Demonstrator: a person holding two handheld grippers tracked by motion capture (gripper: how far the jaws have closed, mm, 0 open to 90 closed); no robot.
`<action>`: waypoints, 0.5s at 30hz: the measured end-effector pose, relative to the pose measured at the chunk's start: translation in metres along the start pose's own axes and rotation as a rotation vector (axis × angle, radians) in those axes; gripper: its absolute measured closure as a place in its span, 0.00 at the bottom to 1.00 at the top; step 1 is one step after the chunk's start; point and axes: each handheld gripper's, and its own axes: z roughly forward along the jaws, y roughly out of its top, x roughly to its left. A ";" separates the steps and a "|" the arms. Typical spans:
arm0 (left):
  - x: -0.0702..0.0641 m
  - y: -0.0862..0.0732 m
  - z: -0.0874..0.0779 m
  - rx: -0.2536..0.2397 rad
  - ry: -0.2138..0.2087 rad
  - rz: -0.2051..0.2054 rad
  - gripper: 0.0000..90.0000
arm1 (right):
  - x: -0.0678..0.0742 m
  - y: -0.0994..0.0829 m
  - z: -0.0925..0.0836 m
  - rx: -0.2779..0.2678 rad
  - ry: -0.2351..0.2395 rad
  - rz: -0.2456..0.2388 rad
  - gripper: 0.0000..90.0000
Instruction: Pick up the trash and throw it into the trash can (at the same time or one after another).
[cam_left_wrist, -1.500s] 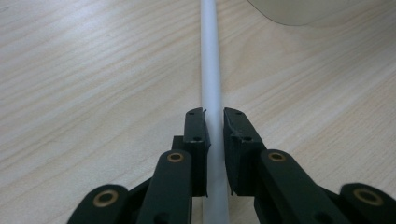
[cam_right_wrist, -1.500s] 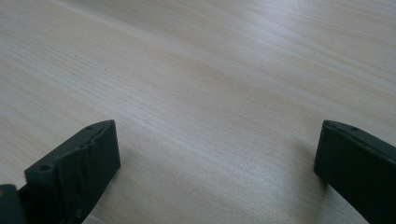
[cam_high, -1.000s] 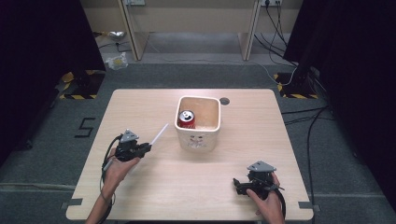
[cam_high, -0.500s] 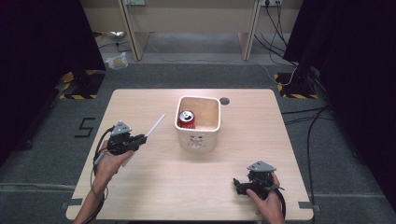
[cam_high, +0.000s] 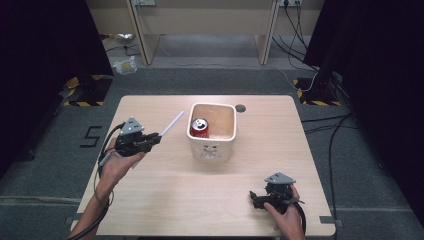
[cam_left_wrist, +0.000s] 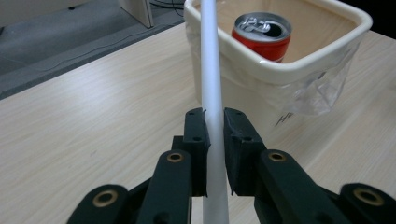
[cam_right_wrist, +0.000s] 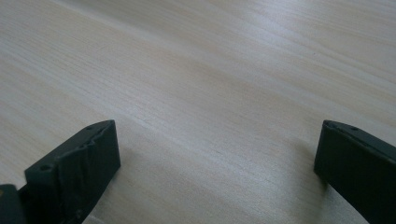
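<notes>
A white straw juts forward from my left gripper, which is shut on it above the table's left side. The straw's far end points toward a cream square bin at the table's middle. Inside the bin stands a red soda can with its top opened. A clear plastic film hangs on the bin's outer wall. My right gripper rests low near the front right of the wooden table, jaws wide open with bare wood between them.
A round cable hole sits in the tabletop behind the bin. Cables trail on the grey floor at the right. A wooden desk frame stands beyond the table. A "5" mark is taped on the floor at left.
My left gripper has risen with the straw, which now shows higher and farther left in the high view. The right gripper has stayed put.
</notes>
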 end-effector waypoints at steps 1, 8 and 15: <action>-0.002 0.002 0.000 -0.002 -0.006 0.005 0.88 | 0.000 0.000 0.000 0.000 0.000 0.000 0.00; -0.012 0.017 0.006 -0.005 -0.031 0.038 0.88 | 0.000 0.000 0.000 0.000 0.000 0.000 0.00; -0.018 0.033 0.015 -0.013 -0.063 0.045 0.88 | 0.000 0.000 0.000 -0.001 0.001 0.000 0.00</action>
